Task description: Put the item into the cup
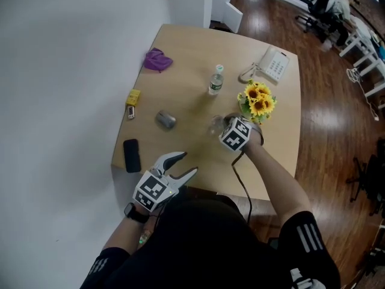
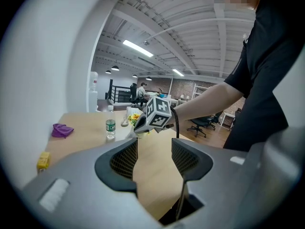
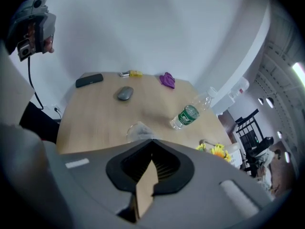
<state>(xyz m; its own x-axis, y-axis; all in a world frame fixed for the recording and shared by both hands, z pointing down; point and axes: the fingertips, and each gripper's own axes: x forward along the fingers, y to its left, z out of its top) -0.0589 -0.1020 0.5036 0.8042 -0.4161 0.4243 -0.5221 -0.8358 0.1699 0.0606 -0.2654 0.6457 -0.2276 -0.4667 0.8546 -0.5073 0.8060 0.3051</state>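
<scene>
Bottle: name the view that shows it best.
Right gripper view: the bottle is largest and clearest there. The head view shows it small, from above; the left gripper view shows it small and upright.

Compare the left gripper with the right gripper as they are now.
The left gripper has its jaws apart; the right gripper has them shut. The left gripper hangs at the near edge of the table, while the right gripper is out over the table with the clear cup just ahead of it. Both hold nothing.
</scene>
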